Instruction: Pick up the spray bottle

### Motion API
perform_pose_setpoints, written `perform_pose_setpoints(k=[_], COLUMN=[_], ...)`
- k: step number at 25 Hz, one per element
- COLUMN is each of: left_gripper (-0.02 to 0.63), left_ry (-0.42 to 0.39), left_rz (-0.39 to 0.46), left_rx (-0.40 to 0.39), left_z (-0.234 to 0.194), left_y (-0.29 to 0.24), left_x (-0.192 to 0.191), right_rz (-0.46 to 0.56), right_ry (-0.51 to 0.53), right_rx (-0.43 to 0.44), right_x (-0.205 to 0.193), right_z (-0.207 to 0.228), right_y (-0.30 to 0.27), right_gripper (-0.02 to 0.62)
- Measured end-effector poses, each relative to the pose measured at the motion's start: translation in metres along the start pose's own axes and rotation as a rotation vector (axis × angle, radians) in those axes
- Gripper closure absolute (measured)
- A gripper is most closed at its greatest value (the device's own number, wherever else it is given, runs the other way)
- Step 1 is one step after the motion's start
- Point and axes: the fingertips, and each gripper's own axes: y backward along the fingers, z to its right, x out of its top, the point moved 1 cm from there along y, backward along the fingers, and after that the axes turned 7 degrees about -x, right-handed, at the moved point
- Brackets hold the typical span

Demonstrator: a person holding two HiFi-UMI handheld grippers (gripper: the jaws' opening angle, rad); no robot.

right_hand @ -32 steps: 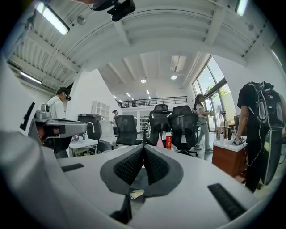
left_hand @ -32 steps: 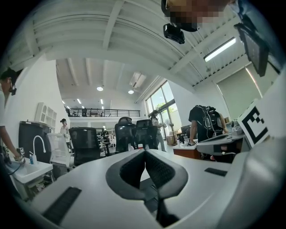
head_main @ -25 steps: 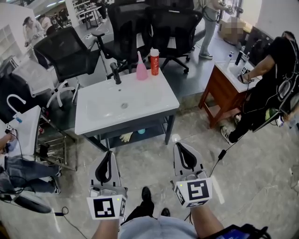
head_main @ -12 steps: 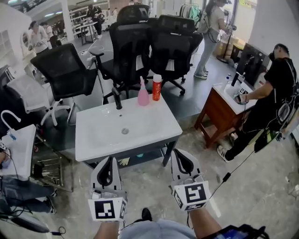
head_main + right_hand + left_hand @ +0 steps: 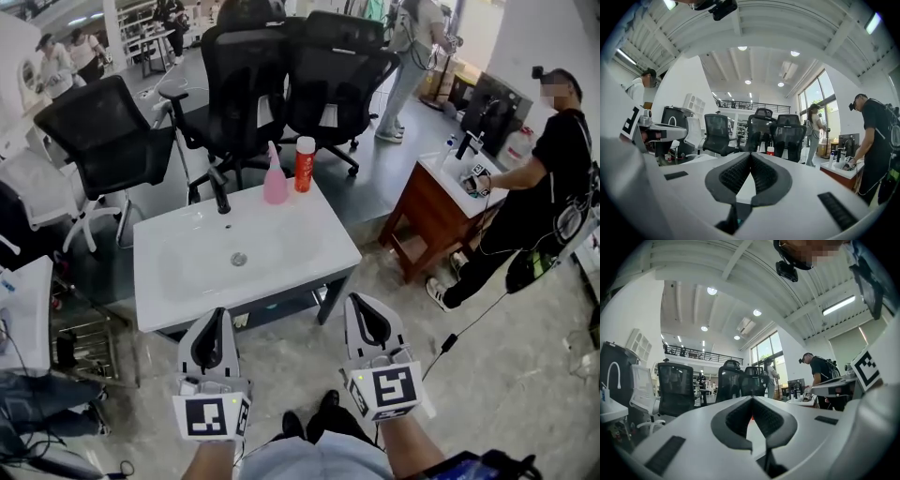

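Left gripper (image 5: 217,317): low in head view, just short of sink's front edge, jaws pressed together, nothing between.
White sink (image 5: 187,277): black faucet (image 5: 219,193) at back rim.
Spray bottle (image 5: 275,179): pink, wide base tapering to slim neck, small nozzle on top; upright on back rim, right of faucet, well apart from both grippers.
Red can (image 5: 304,166), white cap: just beside bottle, on its right.
Right gripper (image 5: 362,305): jaws closed tip to tip, empty, near sink's front right corner.
Far right: person (image 5: 553,159) at wooden vanity (image 5: 422,211).
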Motion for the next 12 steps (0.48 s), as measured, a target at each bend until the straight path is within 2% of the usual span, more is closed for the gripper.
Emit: perform_pose_setpoints(k=[5, 9, 12], left_gripper=[0.591, 0.590, 0.591], left_ry=[-0.004, -0.020, -0.028], left_rz=[-0.025, -0.035, -0.048], left_rx=[-0.032, -0.036, -0.029], left_z=[0.003, 0.003, 0.005], left_y=[-0.020, -0.047, -0.074], left_x=[-0.010, -0.015, -0.022], right_rz=[-0.023, -0.019, -0.024], right_ry=[-0.015, -0.044, -0.049], right_rx=[-0.002, -0.015, 0.008], right_x=[-0.014, -0.018, -0.026], right_z=[0.006, 0.022, 0.035], right_y=[-0.014, -0.037, -0.062], right_gripper=[0.580, 0.580, 0.580])
